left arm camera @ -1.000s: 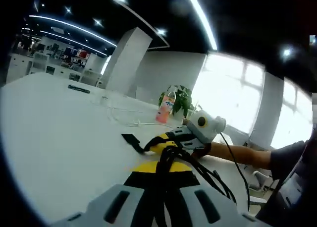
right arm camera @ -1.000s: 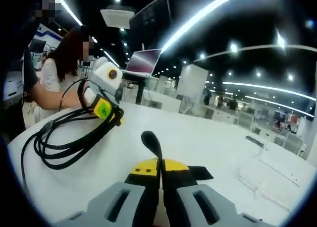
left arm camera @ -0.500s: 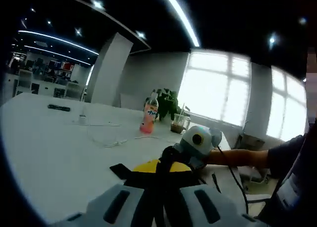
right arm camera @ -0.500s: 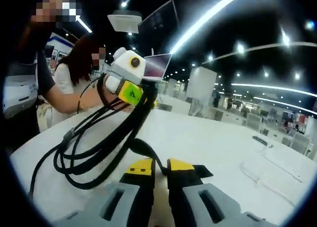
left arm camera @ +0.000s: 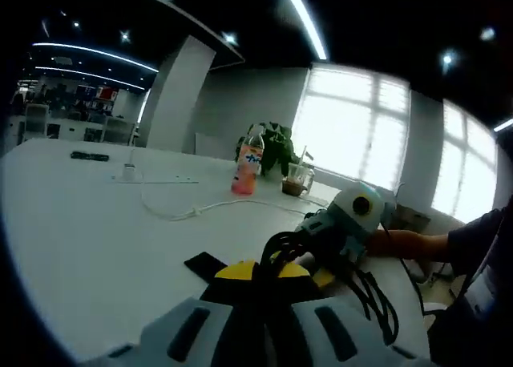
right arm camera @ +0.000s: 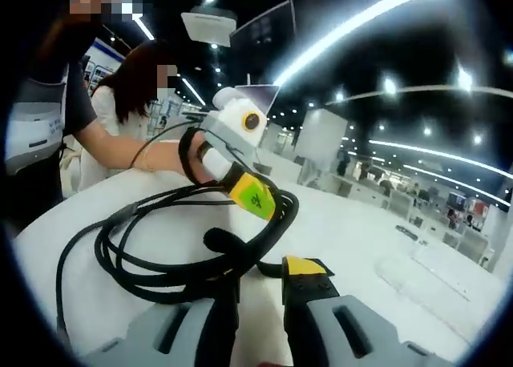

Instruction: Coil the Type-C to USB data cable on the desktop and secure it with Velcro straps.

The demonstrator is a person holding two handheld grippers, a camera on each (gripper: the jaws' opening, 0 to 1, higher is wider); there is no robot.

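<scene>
White desktop (left arm camera: 88, 223) fills the lower half of the left gripper view. Left gripper (left arm camera: 258, 280) rises from 6 o'clock, yellow-tipped jaws pinched together on the black data cable (left arm camera: 282, 248), which loops up just past the tips. Flat black Velcro strap (left arm camera: 205, 264) lies on the desk at about 8 o'clock from the tips, touching them. Right gripper (left arm camera: 321, 247) comes in from 3 o'clock, close beside the cable loops; more loops hang down at 4 o'clock. Farther off, toward 12 o'clock: an orange bottle (left arm camera: 248, 165), a green plant (left arm camera: 275, 146) and a white cord (left arm camera: 192, 213) trailing over the desk. A person's forearm (left arm camera: 417, 243) lies at 3 o'clock.

Right gripper view: right gripper (right arm camera: 260, 283) comes up from 6 o'clock, jaws slightly apart w/ a clear gap; the strap end curls up by the left jaw, but can't tell if it's gripped. Data cable (right arm camera: 152, 251) sprawls in several loops across the desk (right arm camera: 353, 223) from 9 o'clock to centre. Left gripper (right arm camera: 255, 197) at 11 o'clock holds the bundle where the loops meet. Laptop (right arm camera: 258, 96) sits behind it, toward 12 o'clock.
</scene>
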